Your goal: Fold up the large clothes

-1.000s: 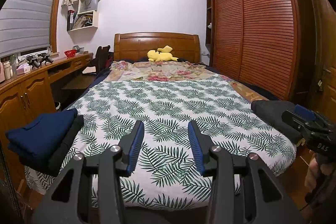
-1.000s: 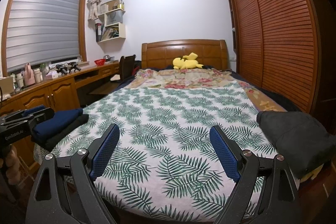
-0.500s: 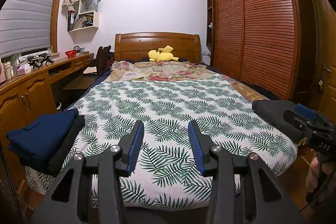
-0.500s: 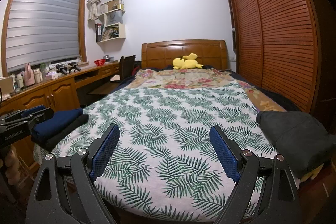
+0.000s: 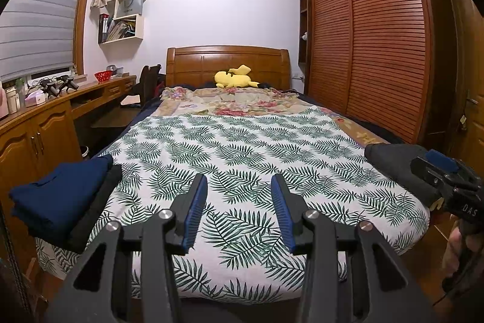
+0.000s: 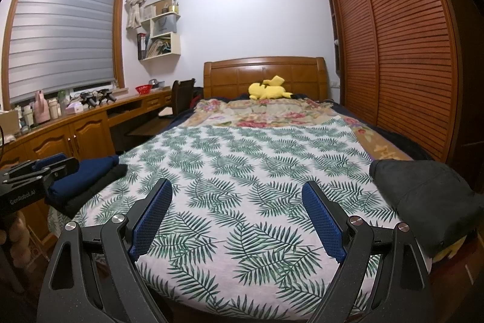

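Bedroom walls, a louvred wardrobe [image 5: 372,50] and a wooden headboard [image 5: 227,62] frame the bed, whose palm-leaf sheet [image 5: 242,159] fills the middle of both views. Almost nothing has changed over the last second: both grippers hang at the foot of the bed as before, with only a slight drift in framing, so no garment has been picked up and the next fold has not begun, I judge. The left gripper [image 5: 239,211] has its blue pads parted with nothing between them; the right gripper [image 6: 236,220] is spread wider, also empty.

The navy folded garment [image 5: 60,192] rests on a black folded garment [image 5: 96,208] at the sheet's left edge, a finished stack by the look of it. The dark grey garment [image 6: 423,199] lies in a loose bundle at the right corner near the foot, unfolded, and seems the next piece. Its long axis runs roughly along the bed's length, from the foot toward the headboard, though which end is collar or hem I cannot tell
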{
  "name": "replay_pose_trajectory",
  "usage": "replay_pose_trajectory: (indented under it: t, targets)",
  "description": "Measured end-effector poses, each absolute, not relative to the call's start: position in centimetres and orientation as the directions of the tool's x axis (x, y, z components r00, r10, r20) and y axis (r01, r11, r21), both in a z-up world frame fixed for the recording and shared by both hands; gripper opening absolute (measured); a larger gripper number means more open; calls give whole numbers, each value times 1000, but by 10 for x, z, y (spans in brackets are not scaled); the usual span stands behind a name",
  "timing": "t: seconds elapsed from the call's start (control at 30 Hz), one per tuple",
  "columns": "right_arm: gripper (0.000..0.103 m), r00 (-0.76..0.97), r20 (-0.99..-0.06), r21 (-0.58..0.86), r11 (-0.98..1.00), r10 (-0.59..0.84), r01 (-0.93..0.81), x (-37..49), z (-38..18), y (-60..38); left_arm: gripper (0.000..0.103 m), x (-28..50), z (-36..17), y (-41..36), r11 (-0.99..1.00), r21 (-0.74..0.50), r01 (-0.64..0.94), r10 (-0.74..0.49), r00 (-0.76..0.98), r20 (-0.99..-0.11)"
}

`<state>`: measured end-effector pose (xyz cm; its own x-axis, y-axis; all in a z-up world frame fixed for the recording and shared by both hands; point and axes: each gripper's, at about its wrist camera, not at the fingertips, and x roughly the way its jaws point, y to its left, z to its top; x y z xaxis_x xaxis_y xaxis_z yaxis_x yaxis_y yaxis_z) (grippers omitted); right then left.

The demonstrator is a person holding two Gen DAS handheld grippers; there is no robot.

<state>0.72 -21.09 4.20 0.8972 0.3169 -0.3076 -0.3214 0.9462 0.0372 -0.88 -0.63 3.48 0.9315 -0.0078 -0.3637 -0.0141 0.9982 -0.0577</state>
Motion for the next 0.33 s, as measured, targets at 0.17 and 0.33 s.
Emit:
replay_pose_trajectory:
  t: [0.17, 0.33]
  targets:
    - [89, 898, -309, 35, 947, 313, -318, 5, 40, -210, 42, -8, 33, -6, 998, -58, -12, -10, 931, -366]
    - [89, 897, -309, 36, 947, 315, -320, 4, 39, -210, 42, -8, 34, -6, 998, -57, -10, -11, 931, -365]
